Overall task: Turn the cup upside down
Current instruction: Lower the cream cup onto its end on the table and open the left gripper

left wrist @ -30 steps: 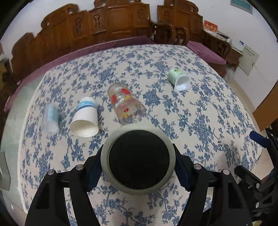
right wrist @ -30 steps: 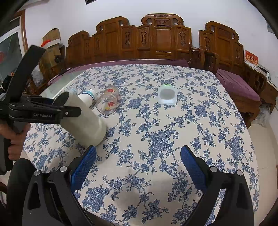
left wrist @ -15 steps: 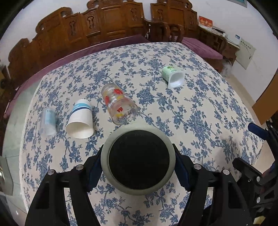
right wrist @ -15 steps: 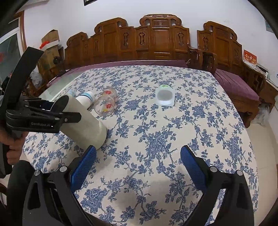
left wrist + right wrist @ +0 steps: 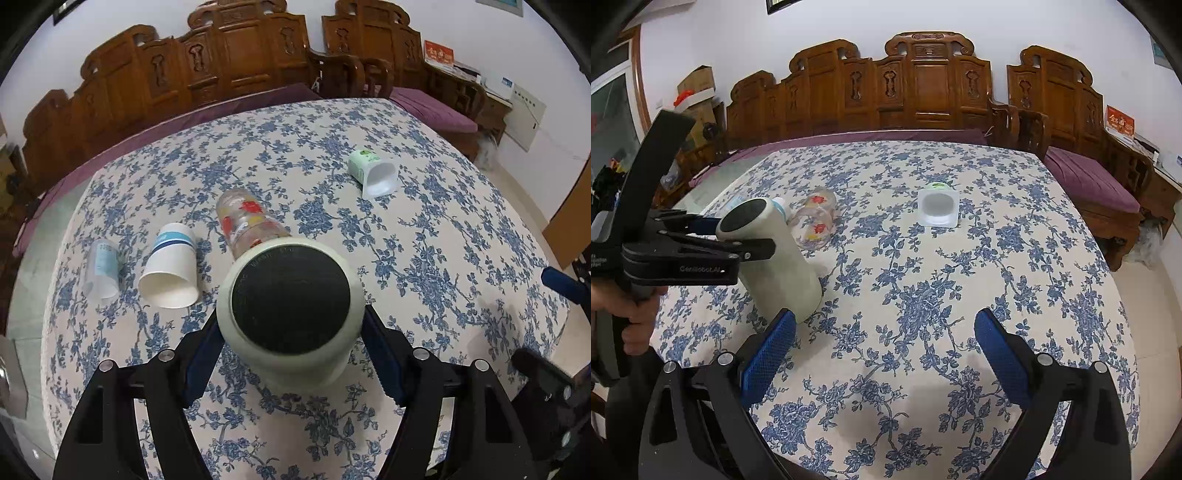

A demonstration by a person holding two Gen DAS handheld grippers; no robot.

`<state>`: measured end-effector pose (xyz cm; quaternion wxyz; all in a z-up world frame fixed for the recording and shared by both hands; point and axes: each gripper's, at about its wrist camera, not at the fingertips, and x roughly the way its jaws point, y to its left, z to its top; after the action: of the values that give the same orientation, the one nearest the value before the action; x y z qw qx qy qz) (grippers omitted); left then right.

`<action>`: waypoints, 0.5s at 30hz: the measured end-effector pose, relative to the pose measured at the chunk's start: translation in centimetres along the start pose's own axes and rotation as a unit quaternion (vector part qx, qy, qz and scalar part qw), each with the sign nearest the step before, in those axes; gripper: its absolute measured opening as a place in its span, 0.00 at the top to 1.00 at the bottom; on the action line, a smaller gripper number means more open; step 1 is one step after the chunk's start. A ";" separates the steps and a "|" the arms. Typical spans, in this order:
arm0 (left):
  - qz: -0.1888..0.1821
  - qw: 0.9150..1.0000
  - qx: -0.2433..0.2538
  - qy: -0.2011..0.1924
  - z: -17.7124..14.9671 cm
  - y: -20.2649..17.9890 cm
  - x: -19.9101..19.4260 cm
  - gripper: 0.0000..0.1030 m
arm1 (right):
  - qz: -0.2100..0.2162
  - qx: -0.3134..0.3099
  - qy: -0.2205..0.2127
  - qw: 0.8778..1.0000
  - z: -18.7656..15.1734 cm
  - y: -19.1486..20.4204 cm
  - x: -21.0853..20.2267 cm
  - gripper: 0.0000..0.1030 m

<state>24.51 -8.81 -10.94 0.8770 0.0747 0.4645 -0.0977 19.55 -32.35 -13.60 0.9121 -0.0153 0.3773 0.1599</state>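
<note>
My left gripper (image 5: 291, 350) is shut on a pale grey-green cup (image 5: 290, 306) with a black base. The cup is upside down, black base up toward the camera, its rim at or just above the tablecloth. In the right wrist view the same cup (image 5: 779, 258) leans slightly, held by the left gripper (image 5: 713, 254) near its base end. My right gripper (image 5: 884, 354) is open and empty, low over the near part of the table, just right of the cup.
On the floral tablecloth (image 5: 424, 258) lie a patterned glass (image 5: 247, 221), a white paper cup with a blue band (image 5: 171, 266), a clear plastic cup (image 5: 101, 266) and a green-and-white yogurt cup (image 5: 373, 173), all on their sides. Carved wooden benches (image 5: 923, 92) stand behind.
The left gripper has lowered the inverted cup toward the table and tipped it more upright. The right gripper has stayed open and almost still.
</note>
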 end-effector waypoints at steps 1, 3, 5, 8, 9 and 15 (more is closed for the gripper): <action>-0.004 1.000 -0.004 -0.001 -0.3 0.2 -0.2 0.31 | 0.000 0.001 0.000 1.000 0.0 0.0 0.0 0.05; -0.005 1.000 -0.012 -0.006 -0.8 0.6 -0.7 0.28 | -0.001 0.001 -0.001 1.000 0.1 0.0 0.0 0.05; -0.007 1.000 -0.024 -0.017 -1.8 1.1 -1.6 0.28 | -0.002 0.001 -0.005 1.000 0.2 0.1 -0.3 0.05; -0.010 0.999 -0.031 -0.030 -3.0 1.7 -3.0 0.25 | -0.001 0.001 -0.010 1.000 0.4 0.6 -0.8 0.05; -0.010 0.999 -0.031 -0.035 -3.4 1.8 -3.6 0.24 | -0.001 0.001 -0.013 1.000 0.4 0.8 -1.0 0.05; 0.006 0.996 -0.033 -0.079 -6.1 2.7 -7.9 0.08 | 0.002 0.001 -0.034 0.999 0.9 3.0 -2.9 0.04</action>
<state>15.90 -4.00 -7.69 0.9135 0.0408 0.3963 -0.0826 17.34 -30.20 -10.63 0.9240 -0.0086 0.3464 0.1619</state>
